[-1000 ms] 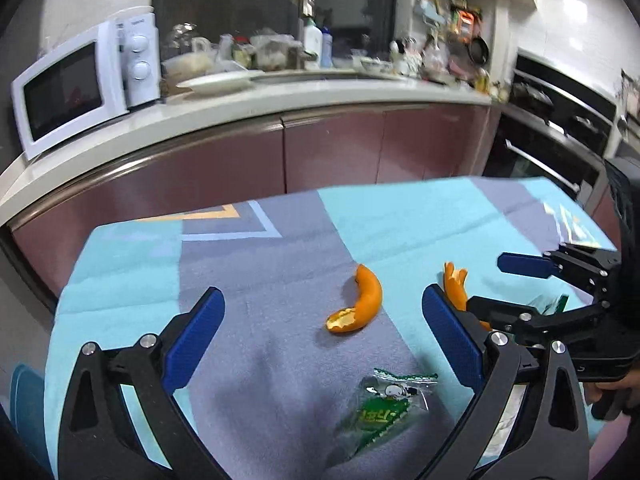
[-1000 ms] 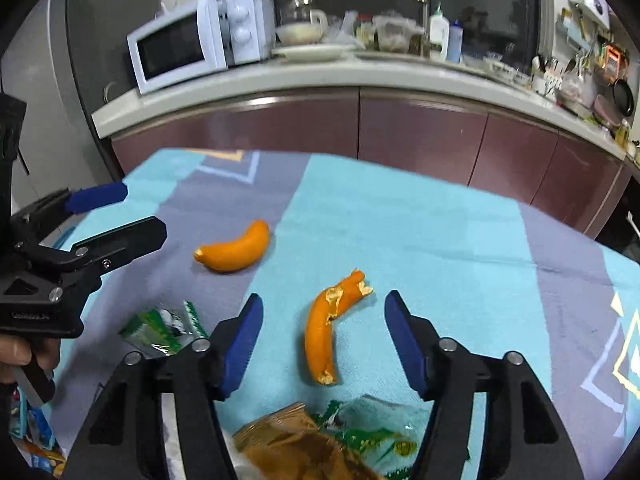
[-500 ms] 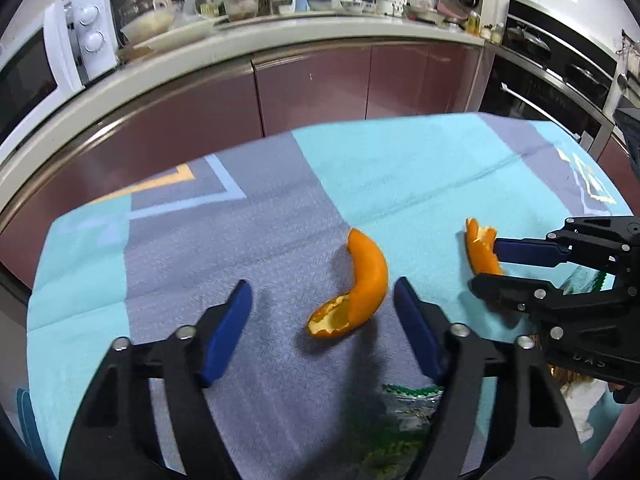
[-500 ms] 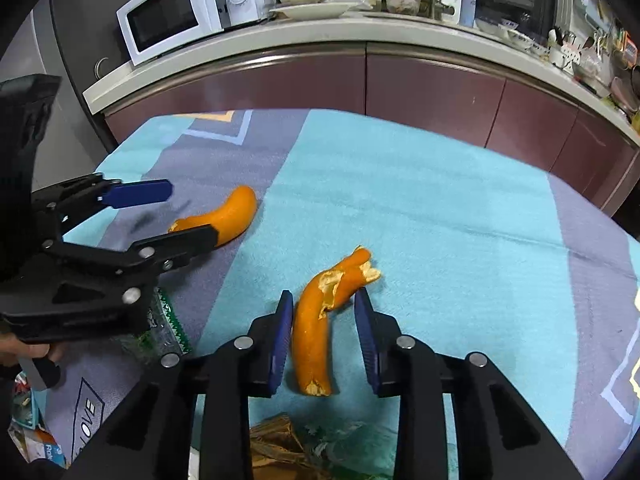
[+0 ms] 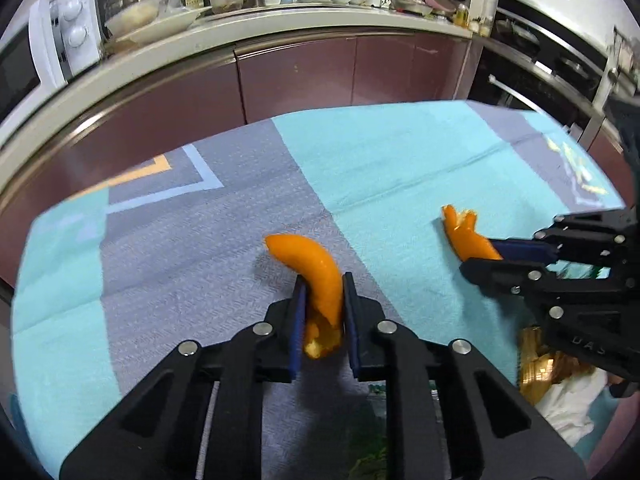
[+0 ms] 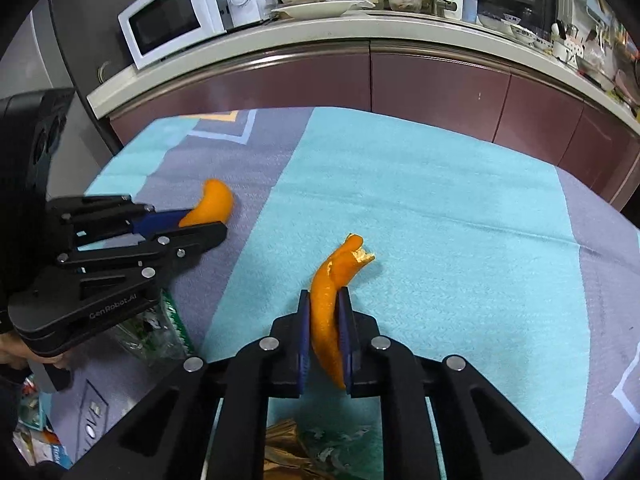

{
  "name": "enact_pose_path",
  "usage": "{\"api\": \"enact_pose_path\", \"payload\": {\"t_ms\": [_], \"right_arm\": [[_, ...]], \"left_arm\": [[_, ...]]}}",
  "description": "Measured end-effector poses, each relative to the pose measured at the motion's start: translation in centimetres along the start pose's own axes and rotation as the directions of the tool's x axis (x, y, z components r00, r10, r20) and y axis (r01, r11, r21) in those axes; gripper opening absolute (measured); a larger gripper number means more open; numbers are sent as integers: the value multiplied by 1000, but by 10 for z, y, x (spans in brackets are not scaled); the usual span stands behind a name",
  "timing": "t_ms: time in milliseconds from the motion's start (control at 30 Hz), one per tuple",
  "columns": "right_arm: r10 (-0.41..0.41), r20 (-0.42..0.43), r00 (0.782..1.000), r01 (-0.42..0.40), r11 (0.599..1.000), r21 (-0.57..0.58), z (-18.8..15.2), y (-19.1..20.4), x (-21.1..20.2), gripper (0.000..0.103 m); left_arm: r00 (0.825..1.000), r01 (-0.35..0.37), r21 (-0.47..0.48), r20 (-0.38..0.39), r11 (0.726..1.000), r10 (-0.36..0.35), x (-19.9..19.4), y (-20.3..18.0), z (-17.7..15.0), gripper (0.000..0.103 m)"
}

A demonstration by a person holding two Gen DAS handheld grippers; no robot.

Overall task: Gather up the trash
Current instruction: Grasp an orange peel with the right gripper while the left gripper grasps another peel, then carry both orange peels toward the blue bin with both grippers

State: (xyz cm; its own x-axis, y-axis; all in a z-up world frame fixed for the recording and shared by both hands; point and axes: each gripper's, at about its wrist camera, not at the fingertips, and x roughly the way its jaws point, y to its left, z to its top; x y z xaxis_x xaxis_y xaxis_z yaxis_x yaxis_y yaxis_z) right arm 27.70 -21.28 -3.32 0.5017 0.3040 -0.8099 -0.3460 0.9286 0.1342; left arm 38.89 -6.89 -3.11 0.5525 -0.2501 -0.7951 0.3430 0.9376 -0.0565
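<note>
Both claws are clamped down on peel at once. The left claw [image 5: 324, 312] has just been closing, and its blue pads now pinch the curved, banana-shaped strip of orange peel [image 5: 316, 276] near its ragged lower end. The glossy orange skin arcs up and away from the fingertips, pale pith showing at the torn edge between the pads. The tip of that strip rests on the grey patch of the teal-and-grey cloth covering the bench [image 5: 400, 160].

Over to the right claw [image 6: 325, 332]: its jaws have just been closing too, and it grasps the second, narrower twisted strip of orange peel [image 6: 332, 280]. This one pokes forward beyond the pads, ending in a frayed, forked tip with whitish pith, lying on the teal band of the cloth.

Just below the left claw, a crumpled green snack wrapper [image 6: 160, 328] lies on the cloth. Beneath the right claw sits a crinkled golden-brown wrapper [image 5: 536, 368].
</note>
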Motion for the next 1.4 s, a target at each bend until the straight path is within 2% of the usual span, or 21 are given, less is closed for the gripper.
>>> {"api": "enact_pose_path", "payload": {"t_ms": [167,400,567,700,967,1267,1400], "right_arm": [[17,47,999,-17,1000,8,5,6,-10,11],[34,136,990,-37,999,17,8,17,-39,11],[37,218,975,-44,999,29,0,22,-74,11],[28,302,953,-49,997,62,-16,20,-113,11],[15,391,920,-44,997,66,-49,31,-162,11],[37,480,876,-27,999,-27,-91,81,-202,11],[66,499,864,-29,996,-83,-103,106,-208,11]], "left_arm": [[999,15,-39,43,999,-13,-16,7,-2,16],[989,-24,-45,146,999,31,-69,9,-7,15],[966,-58,-60,250,996,72,-127,7,-22,15],[944,-63,-75,320,995,84,-174,0,-40,15],[909,-77,-89,403,993,107,-250,-19,-92,16],[869,-100,-132,471,986,151,-311,-35,-154,16],[843,-144,-172,494,975,211,-337,-38,-184,16]]}}
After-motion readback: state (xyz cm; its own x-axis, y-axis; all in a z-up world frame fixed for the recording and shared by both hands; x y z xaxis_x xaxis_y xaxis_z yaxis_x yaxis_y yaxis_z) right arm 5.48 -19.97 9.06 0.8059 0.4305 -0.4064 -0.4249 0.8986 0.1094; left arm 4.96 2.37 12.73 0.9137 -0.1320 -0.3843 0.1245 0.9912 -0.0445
